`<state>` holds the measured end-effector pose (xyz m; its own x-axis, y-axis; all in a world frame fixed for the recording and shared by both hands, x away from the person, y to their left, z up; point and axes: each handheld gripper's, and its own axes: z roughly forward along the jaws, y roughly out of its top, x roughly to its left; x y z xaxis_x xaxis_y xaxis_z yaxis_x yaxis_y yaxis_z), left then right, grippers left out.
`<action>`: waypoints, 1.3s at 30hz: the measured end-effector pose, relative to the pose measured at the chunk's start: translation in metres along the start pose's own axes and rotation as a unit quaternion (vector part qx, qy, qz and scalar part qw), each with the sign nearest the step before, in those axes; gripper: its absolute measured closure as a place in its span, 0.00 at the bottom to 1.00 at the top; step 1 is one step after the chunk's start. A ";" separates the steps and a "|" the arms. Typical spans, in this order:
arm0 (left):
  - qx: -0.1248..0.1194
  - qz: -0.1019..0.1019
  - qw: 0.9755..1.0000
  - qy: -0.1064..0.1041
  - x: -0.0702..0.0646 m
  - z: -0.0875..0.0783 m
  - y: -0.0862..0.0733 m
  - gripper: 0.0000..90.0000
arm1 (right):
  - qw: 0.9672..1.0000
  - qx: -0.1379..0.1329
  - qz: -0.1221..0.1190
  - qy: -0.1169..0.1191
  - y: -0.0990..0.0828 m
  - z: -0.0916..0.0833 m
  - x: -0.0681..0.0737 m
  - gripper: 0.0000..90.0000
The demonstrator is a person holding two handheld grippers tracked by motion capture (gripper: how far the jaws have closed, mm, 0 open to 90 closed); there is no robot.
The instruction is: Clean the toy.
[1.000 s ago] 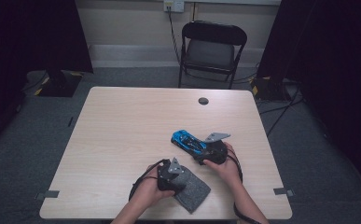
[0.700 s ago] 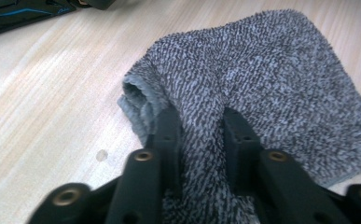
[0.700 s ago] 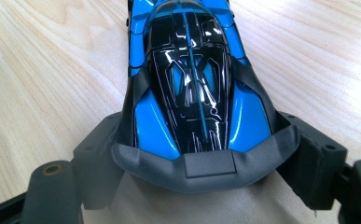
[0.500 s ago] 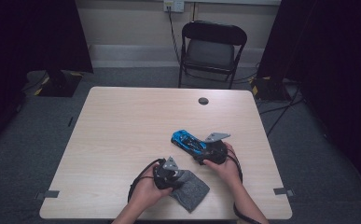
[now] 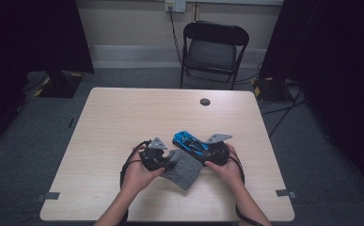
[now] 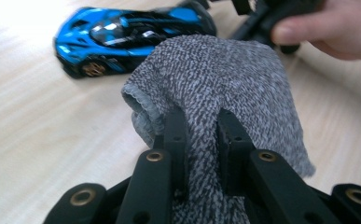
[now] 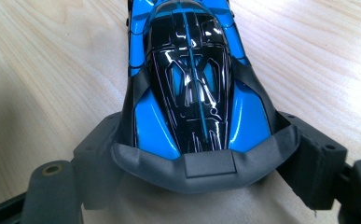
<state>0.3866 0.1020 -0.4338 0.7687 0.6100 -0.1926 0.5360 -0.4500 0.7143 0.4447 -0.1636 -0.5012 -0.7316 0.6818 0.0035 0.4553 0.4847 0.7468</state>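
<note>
Two grips share this wipe: your left gripper [image 5: 163, 162] has just closed its jaws on the grey cloth [image 6: 215, 88], so keep the fold bunched. The blue toy car [image 7: 192, 74], at the cloth's one o'clock, is clamped at its tail by your right gripper [image 7: 201, 154]; hold it flat while rubbing.
</note>
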 end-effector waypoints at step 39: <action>-0.011 -0.055 0.996 0.069 0.025 0.083 0.061 0.84 | 1.000 0.000 0.000 0.000 0.000 0.000 0.000 0.26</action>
<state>0.4669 0.0357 -0.4509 0.6500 0.7389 -0.1773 0.6050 -0.3621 0.7091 0.4446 -0.1636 -0.5012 -0.7316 0.6817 0.0030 0.4552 0.4853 0.7465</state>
